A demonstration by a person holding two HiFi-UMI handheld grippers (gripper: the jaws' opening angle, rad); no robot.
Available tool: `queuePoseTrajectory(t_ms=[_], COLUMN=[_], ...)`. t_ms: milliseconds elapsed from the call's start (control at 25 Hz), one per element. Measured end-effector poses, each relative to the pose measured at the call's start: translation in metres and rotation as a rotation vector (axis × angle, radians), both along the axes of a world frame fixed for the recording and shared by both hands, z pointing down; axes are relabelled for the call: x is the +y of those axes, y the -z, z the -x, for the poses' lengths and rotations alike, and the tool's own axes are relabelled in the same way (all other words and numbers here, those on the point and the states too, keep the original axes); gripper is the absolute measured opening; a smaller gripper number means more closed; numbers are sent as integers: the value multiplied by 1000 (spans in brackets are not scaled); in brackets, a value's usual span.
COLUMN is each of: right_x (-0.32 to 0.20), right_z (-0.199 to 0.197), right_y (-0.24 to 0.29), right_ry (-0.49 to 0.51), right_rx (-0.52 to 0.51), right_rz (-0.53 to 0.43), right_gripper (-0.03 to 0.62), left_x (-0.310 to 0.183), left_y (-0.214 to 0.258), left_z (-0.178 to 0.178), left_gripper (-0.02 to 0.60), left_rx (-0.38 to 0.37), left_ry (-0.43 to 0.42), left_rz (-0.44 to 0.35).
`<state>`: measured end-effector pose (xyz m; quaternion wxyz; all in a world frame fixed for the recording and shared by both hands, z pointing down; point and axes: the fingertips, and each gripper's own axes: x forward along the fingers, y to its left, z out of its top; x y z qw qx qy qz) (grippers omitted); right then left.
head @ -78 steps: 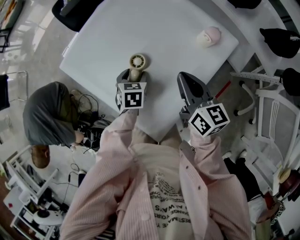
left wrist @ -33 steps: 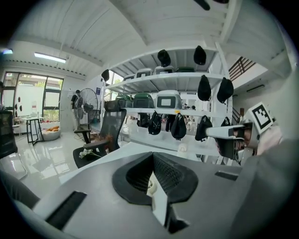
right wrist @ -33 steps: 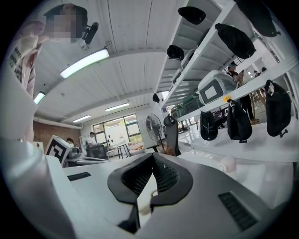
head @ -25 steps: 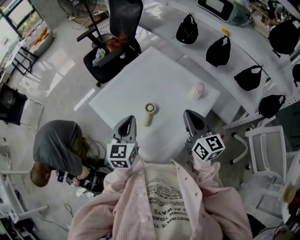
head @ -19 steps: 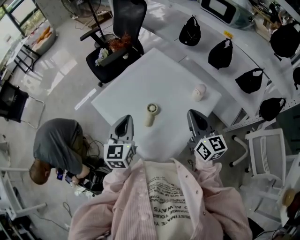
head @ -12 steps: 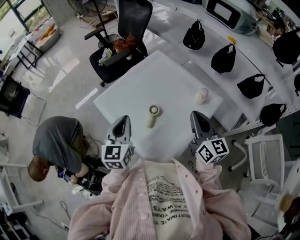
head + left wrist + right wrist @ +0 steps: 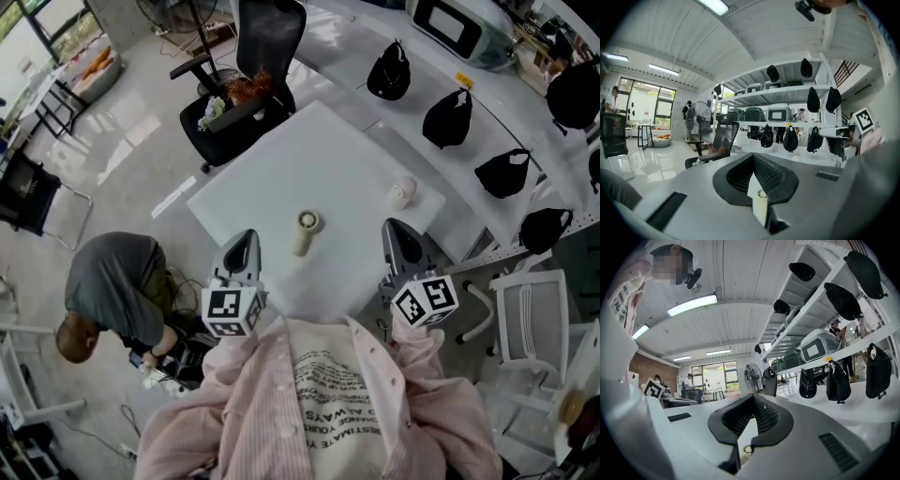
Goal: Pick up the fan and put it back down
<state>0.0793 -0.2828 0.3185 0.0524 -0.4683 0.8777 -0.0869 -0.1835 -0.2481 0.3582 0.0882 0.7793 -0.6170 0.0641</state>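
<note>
White bench carried fan, handle toward person, ahead-right of left tool (nearer one), ahead-left of right tool; both clenched, empty.

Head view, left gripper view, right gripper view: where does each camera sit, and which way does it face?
Head view: on the head, facing steeply down at table and fan; shows shirt, left gripper, right gripper.
Left gripper view: on that gripper, facing along its shut fingers toward caps; shows sleeve.
Right gripper view: likewise, facing the caps and ceiling; shows shirt.
Shared: each gripper view shows the other gripper; all see caps.
</note>
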Motion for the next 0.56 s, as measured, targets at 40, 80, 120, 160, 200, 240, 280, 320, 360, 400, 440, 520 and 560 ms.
queuePoseTrajectory(t_ms=[40,80,120,160,200,240,280,320,360,400,440,520,560], right_x=[0,0,-1,-2,-3,-3,-3,-3,-3,-3,-3,-3,-2], right_z=[-1,-1,-2,-3,-4,-4,-4,-4,-3,-4,-4,-4,-5], right_y=[-1,-2,-2,-3,-3,-3,-3,-3,-4,-4,-5,-6,-6], right_ry=[0,0,0,-1,-2,-4,-6,-7,-9,-11,-12,-13,-14], right_rx=[-1,-3,-5,-6,-6,-4,-2,1,4,5,6,5,5], right_rz=[-2,-4,-6,-6,-4,-1,2,4,6,6,7,8,8], right_gripper=[-2,-1,-2,0,0,-1,-1,-2,-1,0,-1,-1,-1], left_x=[0,0,-1,-1,-2,-2,-2,-2,-1,-1,0,1,2], left_y=[0,-1,-2,-2,-2,-3,-3,-3,-4,-4,-5,-6,-7], left_z=[0,0,-1,-1,-2,-2,-2,-2,-1,-1,-1,-2,-2], left_gripper=[3,3,3,3,3,3,3,3,3,3,3,3,3], left_rx=[-1,-3,-5,-5,-5,-5,-6,-7,-7,-8,-8,-7,-7], left_ry=[-1,-1,-1,0,1,2,2,1,1,1,2,5,6], left_rz=[0,0,2,4,6,7,8,10,11,13,16,21,23])
